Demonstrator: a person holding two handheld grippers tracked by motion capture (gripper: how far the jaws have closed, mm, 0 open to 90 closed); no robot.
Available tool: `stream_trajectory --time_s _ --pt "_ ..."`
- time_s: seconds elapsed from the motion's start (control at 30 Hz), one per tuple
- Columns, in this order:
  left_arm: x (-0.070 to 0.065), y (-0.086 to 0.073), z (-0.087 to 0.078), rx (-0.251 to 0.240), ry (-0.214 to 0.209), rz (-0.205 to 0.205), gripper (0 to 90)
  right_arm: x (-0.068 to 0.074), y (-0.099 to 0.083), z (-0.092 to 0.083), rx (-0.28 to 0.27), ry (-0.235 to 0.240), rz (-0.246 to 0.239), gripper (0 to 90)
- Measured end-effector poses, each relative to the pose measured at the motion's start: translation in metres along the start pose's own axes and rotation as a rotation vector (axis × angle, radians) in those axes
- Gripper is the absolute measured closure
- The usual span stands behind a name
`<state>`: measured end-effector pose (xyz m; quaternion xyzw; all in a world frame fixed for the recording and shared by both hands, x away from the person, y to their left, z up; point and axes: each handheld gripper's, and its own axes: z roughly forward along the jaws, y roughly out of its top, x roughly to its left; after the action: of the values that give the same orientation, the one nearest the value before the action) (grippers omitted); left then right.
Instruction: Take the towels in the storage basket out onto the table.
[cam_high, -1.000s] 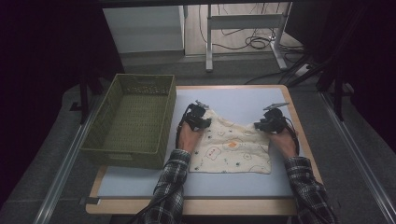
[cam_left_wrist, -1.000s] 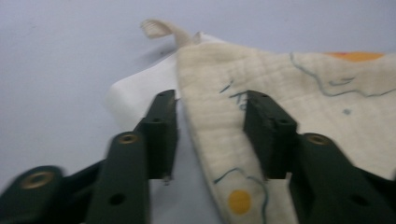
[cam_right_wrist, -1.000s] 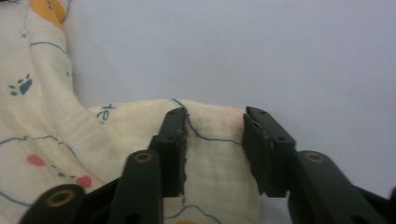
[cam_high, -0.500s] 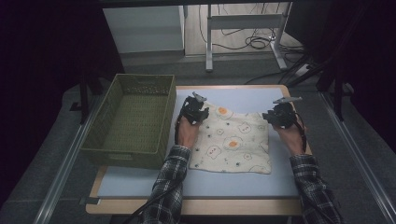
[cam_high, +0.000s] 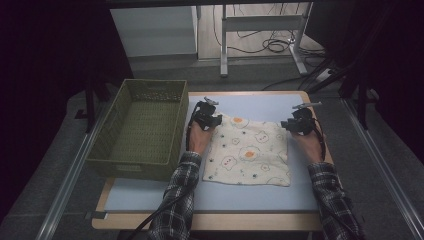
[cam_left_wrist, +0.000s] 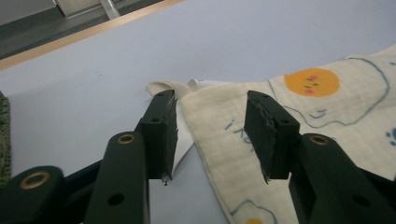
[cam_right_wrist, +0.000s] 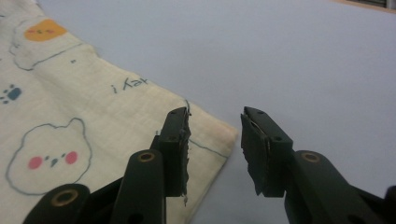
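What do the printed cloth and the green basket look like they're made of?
The cloth looks like soft woven cotton, matte cream: a fine weave shows, with printed eggs and bears, and it lies limp on the table. The basket looks like moulded plastic, olive green, with a mesh of small openings in its walls, though woven fibre can't be ruled out.

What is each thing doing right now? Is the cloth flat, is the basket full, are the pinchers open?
Cloth: spread flat on the table, far corners by the grippers.
Green basket: upright, nothing inside.
Left gripper: open, jaws either side of the cloth's corner, not clamping it.
Right gripper: open, over the cloth's other far corner, not clamping it.
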<state>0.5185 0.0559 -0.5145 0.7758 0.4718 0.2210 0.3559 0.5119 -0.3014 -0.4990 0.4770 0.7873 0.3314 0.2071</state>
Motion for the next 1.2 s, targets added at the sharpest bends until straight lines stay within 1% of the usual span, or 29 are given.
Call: stream_trajectory --time_s 0.1,0.13,0.27,0.33,0.37,0.4,0.43,0.47,0.5,0.53,0.57,0.6,0.63,0.7,0.73,0.8,0.83,0.87,0.9,0.93,0.97,1.07,1.2 --pt "0.004 -0.001 0.009 0.008 -0.005 -0.028 56.7 -0.002 -0.002 0.006 0.013 -0.017 0.011 62.1" --pt "0.004 -0.001 0.011 0.011 -0.004 -0.029 57.0 -0.004 -0.003 0.009 0.014 -0.019 0.019 62.1" --pt "0.003 -0.004 0.022 0.026 0.018 -0.022 55.4 -0.005 -0.005 0.013 0.021 -0.019 0.022 62.1" --pt "0.004 -0.005 0.027 0.035 0.029 -0.017 52.5 -0.004 -0.007 0.016 0.034 -0.027 0.007 62.6" --pt "0.005 -0.006 0.029 0.032 0.026 -0.019 52.2 -0.004 -0.007 0.016 0.033 -0.022 0.013 65.5" --pt "0.006 -0.006 0.030 0.024 0.016 -0.025 53.5 -0.003 -0.007 0.015 0.034 -0.016 0.014 70.3" --pt "0.007 -0.006 0.030 0.023 -0.011 -0.028 57.2 -0.003 -0.007 0.015 0.036 -0.011 0.011 75.5" --pt "0.006 -0.006 0.030 0.023 -0.027 -0.023 66.0 -0.001 -0.007 0.015 0.044 -0.002 0.011 83.0" --pt "0.005 -0.006 0.031 0.025 -0.050 -0.015 72.3 0.000 -0.006 0.015 0.048 0.002 0.010 85.6" --pt "0.004 -0.005 0.030 0.027 -0.060 -0.015 82.0 0.002 -0.006 0.015 0.051 -0.006 0.004 87.3" --pt "0.001 -0.005 0.030 0.029 -0.054 -0.010 86.4 0.004 -0.005 0.015 0.054 -0.011 0.000 87.9" --pt "-0.001 -0.004 0.029 0.032 -0.046 0.005 87.5 0.005 -0.005 0.014 0.059 -0.012 -0.005 88.3" --pt "-0.002 -0.004 0.027 0.022 -0.048 0.012 87.8 0.005 -0.004 0.013 0.057 -0.005 -0.011 88.5" --pt "-0.003 -0.002 0.019 -0.016 -0.046 0.014 87.9 0.007 -0.003 0.008 0.027 -0.001 -0.013 88.5" --pt "-0.002 0.000 0.014 -0.032 -0.047 0.008 87.9 0.006 -0.003 0.004 0.012 0.003 -0.013 88.5" --pt "-0.001 0.005 -0.002 -0.070 -0.040 0.010 87.7 0.004 0.000 -0.005 -0.020 0.016 -0.008 88.5" --pt "-0.001 0.007 -0.006 -0.077 -0.041 0.011 87.6 0.003 0.001 -0.009 -0.028 0.020 -0.006 88.4" --pt "-0.002 0.007 -0.011 -0.081 -0.040 0.011 87.6 0.003 0.001 -0.012 -0.036 0.023 -0.003 88.4" --pt "-0.003 0.008 -0.016 -0.086 -0.030 0.021 87.5 0.002 0.001 -0.015 -0.045 0.030 0.001 88.4" --pt "-0.005 0.008 -0.022 -0.083 -0.015 0.045 87.5 0.001 0.001 -0.018 -0.055 0.038 0.006 88.4" --pt "-0.006 0.007 -0.026 -0.083 -0.005 0.060 87.5 0.002 0.001 -0.023 -0.062 0.042 0.007 88.4" --pt "-0.010 0.003 -0.036 -0.087 0.010 0.087 87.4 0.003 -0.002 -0.033 -0.081 0.052 -0.002 88.4" --pt "-0.016 -0.008 -0.044 -0.090 0.005 0.097 87.2 0.006 -0.008 -0.047 -0.108 0.079 -0.008 88.3"
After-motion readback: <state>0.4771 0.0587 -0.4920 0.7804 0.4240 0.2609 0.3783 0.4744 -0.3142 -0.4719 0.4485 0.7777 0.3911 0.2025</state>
